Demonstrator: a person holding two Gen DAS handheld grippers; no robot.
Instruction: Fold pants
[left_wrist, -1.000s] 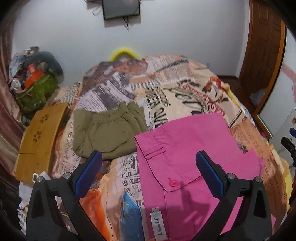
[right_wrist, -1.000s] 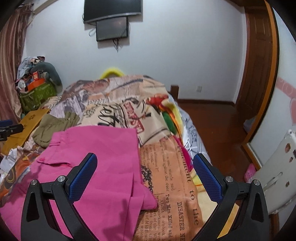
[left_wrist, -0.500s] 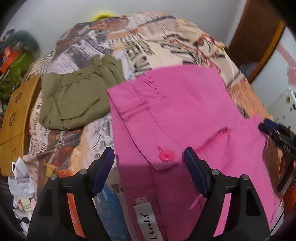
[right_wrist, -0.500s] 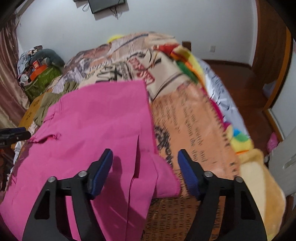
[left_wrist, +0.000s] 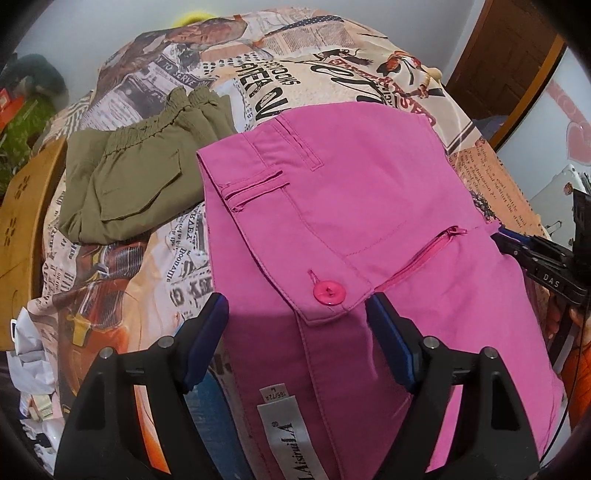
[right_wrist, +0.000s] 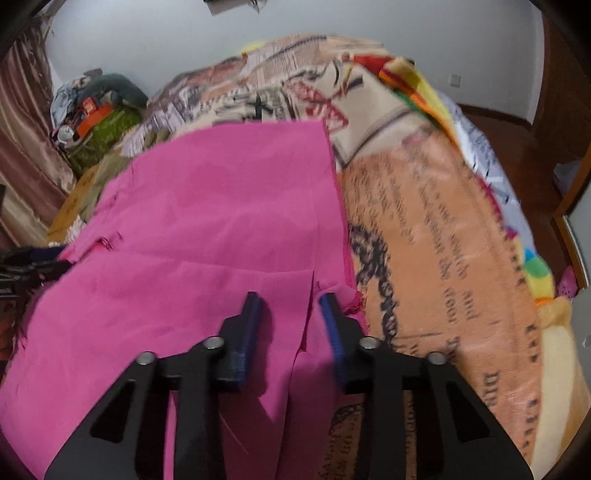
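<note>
Pink pants (left_wrist: 362, 206) lie spread on the bed, waistband with a pink button (left_wrist: 328, 292) and a white label toward me. My left gripper (left_wrist: 297, 317) is open, its blue pads straddling the waistband just above the cloth. In the right wrist view the pants (right_wrist: 221, 221) fill the left half, with the leg hem near my right gripper (right_wrist: 291, 306). Its jaws are narrowed but still apart, over the hem edge, not clamped. The right gripper also shows at the right edge of the left wrist view (left_wrist: 535, 254).
Folded olive-green pants (left_wrist: 136, 177) lie to the left of the pink ones on the newspaper-print blanket (left_wrist: 295, 74). A wooden board (left_wrist: 22, 221) leans at the bed's left side. Clutter and a green bag (right_wrist: 107, 125) sit by the far wall. The bed's right edge drops to wooden floor (right_wrist: 517, 155).
Both grippers have moved down and closer to the pink pants. The left jaws have narrowed somewhat over the waistband. The right jaws have narrowed a lot over the hem.
</note>
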